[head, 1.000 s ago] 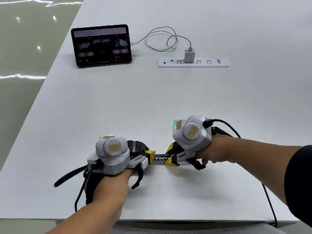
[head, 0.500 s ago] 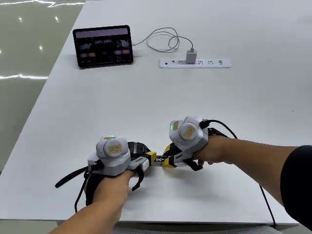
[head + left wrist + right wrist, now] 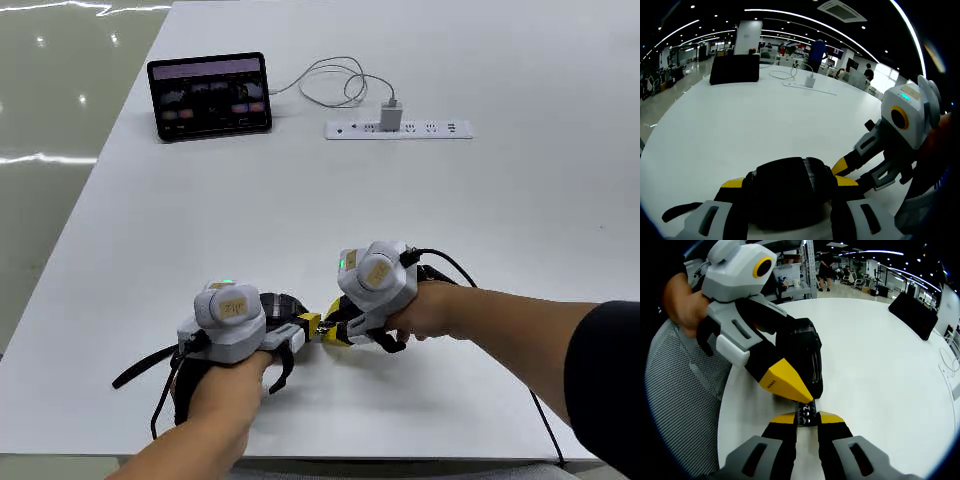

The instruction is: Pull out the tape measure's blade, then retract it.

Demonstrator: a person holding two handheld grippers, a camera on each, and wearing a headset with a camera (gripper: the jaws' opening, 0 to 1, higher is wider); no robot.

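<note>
**Head view.** The left gripper (image 3: pixel 297 320) and right gripper (image 3: pixel 333 334) meet tip to tip at lower centre, low over the white table (image 3: pixel 400 210). The black tape measure (image 3: pixel 281 303) sits in the left gripper. The near table edge runs just below both hands and the left edge lies well off to the left. Open surface extends toward the top and right of the frame. The tablet (image 3: pixel 208 95) at upper left and the power strip (image 3: pixel 398 128) at upper centre are well apart from the work. A black cable (image 3: pixel 455 262) trails behind the right gripper.

**Left gripper view.** The 2 yellow-tipped jaws are closed on the tape measure (image 3: pixel 790 192), 1 on each side, at bottom centre. The right gripper enters from the right, touching or nearly touching its front.

**Right gripper view.** The 2 jaws are pinched on the blade (image 3: pixel 806 414) at bottom centre. Very little blade shows between them and the tape measure (image 3: pixel 805 352).

**Procedure.** The blade appears almost fully in – either travel direction applies. Hold the tape measure fixed, move the right gripper in line with the blade mouth, and avoid twist. Direct any pull toward the right of the head view – not toward the near edge. Release only under control, to prevent snap-back.
</note>
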